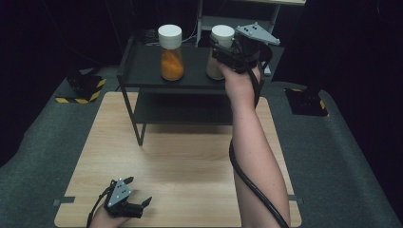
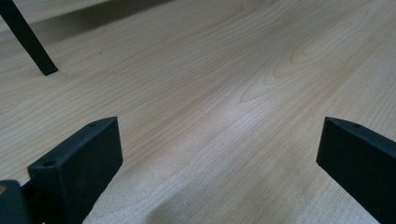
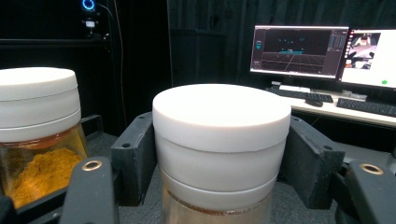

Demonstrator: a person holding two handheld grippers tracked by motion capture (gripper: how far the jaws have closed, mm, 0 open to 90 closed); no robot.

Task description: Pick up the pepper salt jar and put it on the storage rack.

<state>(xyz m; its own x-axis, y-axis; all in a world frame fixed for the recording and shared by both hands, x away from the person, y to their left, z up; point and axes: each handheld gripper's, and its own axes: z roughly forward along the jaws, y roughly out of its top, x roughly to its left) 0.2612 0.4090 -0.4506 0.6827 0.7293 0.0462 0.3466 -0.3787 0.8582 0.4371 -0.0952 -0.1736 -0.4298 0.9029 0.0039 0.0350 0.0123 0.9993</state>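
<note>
Two white-lidded jars stand on the top shelf of a black rack (image 1: 142, 71). The left jar (image 1: 171, 52) (image 3: 37, 140) holds orange powder. The right jar (image 1: 222, 32) (image 3: 222, 116) holds a pale beige powder. My right gripper (image 1: 223, 51) (image 3: 222, 154) reaches it from the front, and its jaws press on both sides of the white lid. The jar stands upright, about level with the orange one. My left gripper (image 1: 139, 190) (image 2: 219, 149) rests low over the wooden table (image 1: 190, 161) at the front left, open with nothing between its jaws.
The rack has a lower shelf (image 1: 180, 109) and thin black legs (image 2: 28, 42) on the far half of the table. Grey carpet surrounds the table. Behind the rack in the right gripper view stand lit monitors (image 3: 299, 51) and keyboards on a desk.
</note>
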